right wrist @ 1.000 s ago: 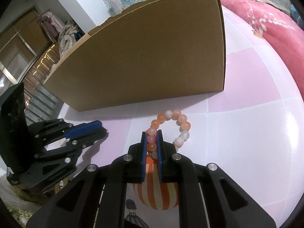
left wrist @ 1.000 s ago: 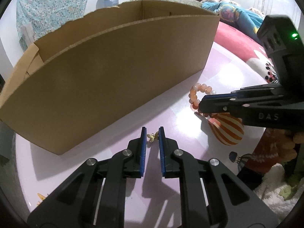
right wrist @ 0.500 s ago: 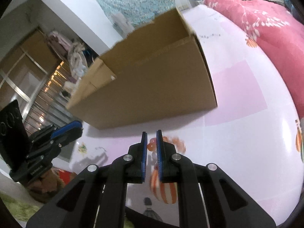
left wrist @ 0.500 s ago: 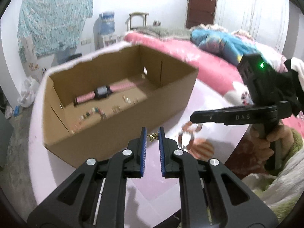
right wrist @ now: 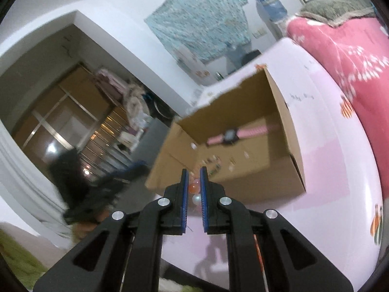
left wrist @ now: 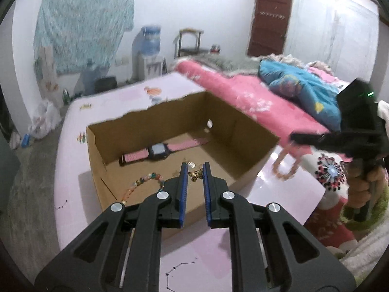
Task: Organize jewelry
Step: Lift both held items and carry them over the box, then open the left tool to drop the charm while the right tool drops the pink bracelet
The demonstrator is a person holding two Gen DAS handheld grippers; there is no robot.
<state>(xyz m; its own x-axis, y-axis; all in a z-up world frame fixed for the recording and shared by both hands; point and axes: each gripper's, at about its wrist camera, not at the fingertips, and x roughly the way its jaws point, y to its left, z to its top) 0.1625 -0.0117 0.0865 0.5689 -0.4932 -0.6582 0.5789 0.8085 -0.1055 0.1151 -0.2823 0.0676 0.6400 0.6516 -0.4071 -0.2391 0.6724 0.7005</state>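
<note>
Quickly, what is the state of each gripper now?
Left gripper: closed on a small gold butterfly charm.
Right gripper: closed on the orange bead bracelet.

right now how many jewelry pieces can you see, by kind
watches: 1, pink watch in the cardboard box
bead bracelets: 2, one in the box, one held by the right tool
butterfly charms: 1, in the left tool
total: 4
</note>
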